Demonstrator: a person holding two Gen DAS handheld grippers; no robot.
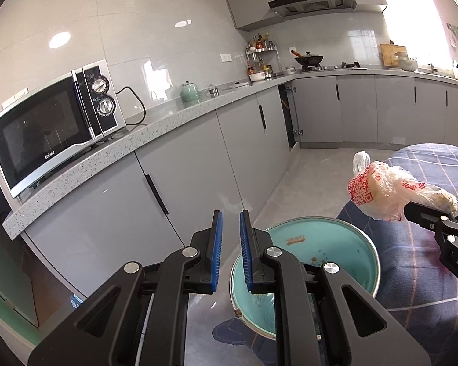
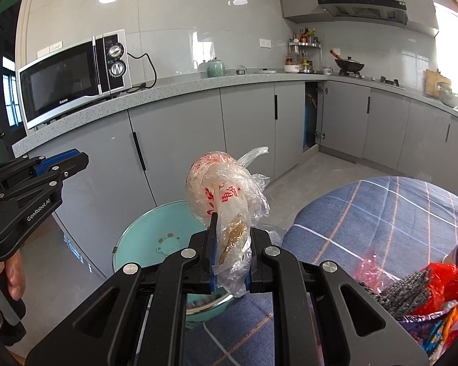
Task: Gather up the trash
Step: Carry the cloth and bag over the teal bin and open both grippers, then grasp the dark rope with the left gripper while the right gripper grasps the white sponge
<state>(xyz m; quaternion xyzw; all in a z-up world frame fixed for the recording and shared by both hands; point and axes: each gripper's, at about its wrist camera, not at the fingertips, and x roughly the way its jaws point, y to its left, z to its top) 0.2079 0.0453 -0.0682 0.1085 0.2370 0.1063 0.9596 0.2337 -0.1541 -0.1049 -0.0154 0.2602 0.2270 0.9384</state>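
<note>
The right gripper (image 2: 230, 262) holds a crumpled plastic bag (image 2: 226, 195) above the teal bowl (image 2: 146, 235). The left gripper (image 1: 230, 250), fingers narrow and empty, hovers over that bowl.

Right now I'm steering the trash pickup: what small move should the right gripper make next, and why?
Probably carry the plastic bag a little forward to hang over the teal basin, then release. The right gripper is shut on the bag, which hangs near the basin's rim, and the basin already holds scraps.

Crinkled clear plastic bag (image 2: 226, 195), glossy enamel basin (image 1: 345, 244), checked cloth tablecloth (image 2: 381, 213), speckled stone counter (image 1: 168, 128).
</note>
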